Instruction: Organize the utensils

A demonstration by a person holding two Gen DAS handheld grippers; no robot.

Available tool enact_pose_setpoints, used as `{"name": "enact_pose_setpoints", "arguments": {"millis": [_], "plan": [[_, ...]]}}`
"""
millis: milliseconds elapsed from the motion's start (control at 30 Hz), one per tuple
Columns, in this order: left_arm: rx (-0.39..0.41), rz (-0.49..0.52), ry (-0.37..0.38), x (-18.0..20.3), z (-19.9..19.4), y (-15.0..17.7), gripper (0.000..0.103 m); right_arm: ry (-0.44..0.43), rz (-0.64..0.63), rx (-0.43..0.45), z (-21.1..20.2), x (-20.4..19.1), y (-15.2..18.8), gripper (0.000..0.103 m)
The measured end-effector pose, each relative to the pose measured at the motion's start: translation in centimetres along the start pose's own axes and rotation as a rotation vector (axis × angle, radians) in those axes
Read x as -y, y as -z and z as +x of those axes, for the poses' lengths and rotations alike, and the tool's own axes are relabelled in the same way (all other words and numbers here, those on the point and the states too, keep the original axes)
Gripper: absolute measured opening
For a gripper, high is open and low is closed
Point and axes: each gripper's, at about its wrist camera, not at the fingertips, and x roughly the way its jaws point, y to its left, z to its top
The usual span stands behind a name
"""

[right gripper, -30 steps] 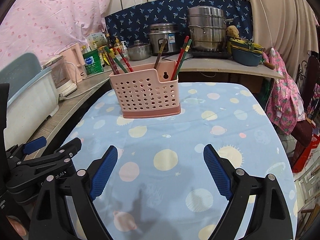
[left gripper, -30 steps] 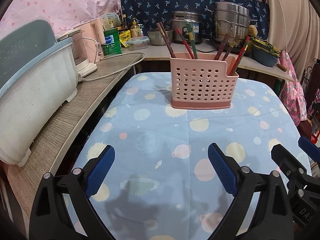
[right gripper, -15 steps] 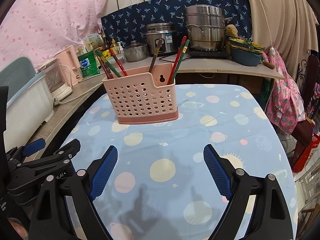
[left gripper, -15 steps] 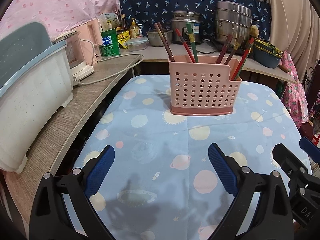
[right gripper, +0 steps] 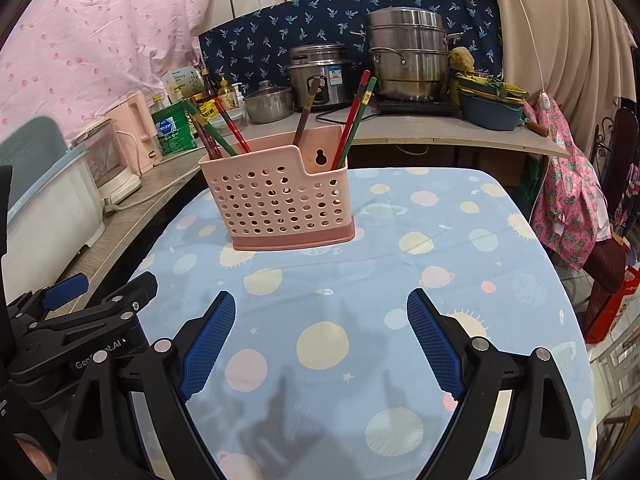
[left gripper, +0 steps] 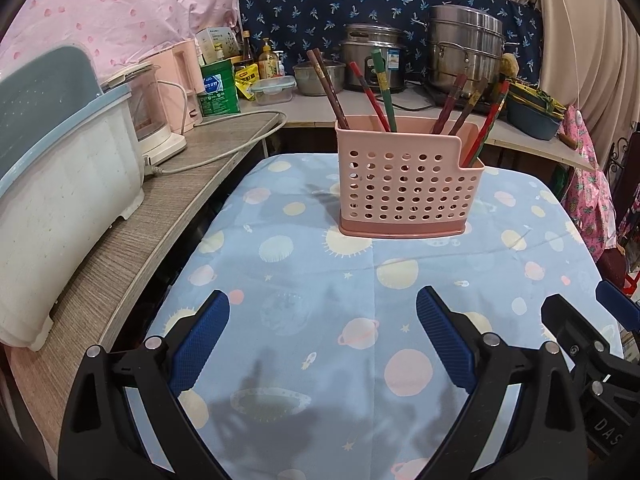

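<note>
A pink perforated utensil holder stands upright on the blue planet-print tablecloth; it also shows in the right wrist view. Several red, green and brown chopsticks stand in its compartments, some on the left side and some on the right. My left gripper is open and empty, low over the cloth, well short of the holder. My right gripper is open and empty beside it, to its right.
A white and blue bin and a pink kettle stand on the wooden counter at the left. Steel pots and a rice cooker line the back counter. Pink cloth hangs at the table's right edge.
Both grippers have risen and tilted a little, so the holder sits lower and closer in both views. Both stay open and empty. The holder and chopsticks have not moved.
</note>
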Motion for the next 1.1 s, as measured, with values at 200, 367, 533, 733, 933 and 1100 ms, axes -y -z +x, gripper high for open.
{"name": "enact_pose_setpoints", "arguments": {"millis": [200, 367, 533, 733, 933, 1100], "plan": [[-0.001, -0.002, 0.000, -0.01, 0.08, 0.03, 0.090, 0.003, -0.001, 0.001, 0.05, -0.03, 0.12, 0.084], [0.000, -0.001, 0.001, 0.00, 0.13, 0.00, 0.090, 0.002, 0.000, 0.002, 0.13, 0.00, 0.06, 0.084], [-0.003, 0.000, 0.002, 0.10, 0.30, 0.02, 0.090, 0.001, 0.001, -0.003, 0.23, 0.02, 0.16, 0.084], [-0.004, 0.001, 0.002, 0.09, 0.34, -0.03, 0.090, 0.001, 0.002, -0.004, 0.24, -0.03, 0.22, 0.084], [-0.002, 0.002, 0.004, 0.21, 0.53, -0.01, 0.090, 0.002, 0.002, -0.004, 0.31, 0.00, 0.24, 0.084], [-0.004, 0.001, 0.002, 0.23, 0.58, -0.02, 0.090, 0.002, 0.003, -0.004, 0.32, 0.00, 0.25, 0.084]]}}
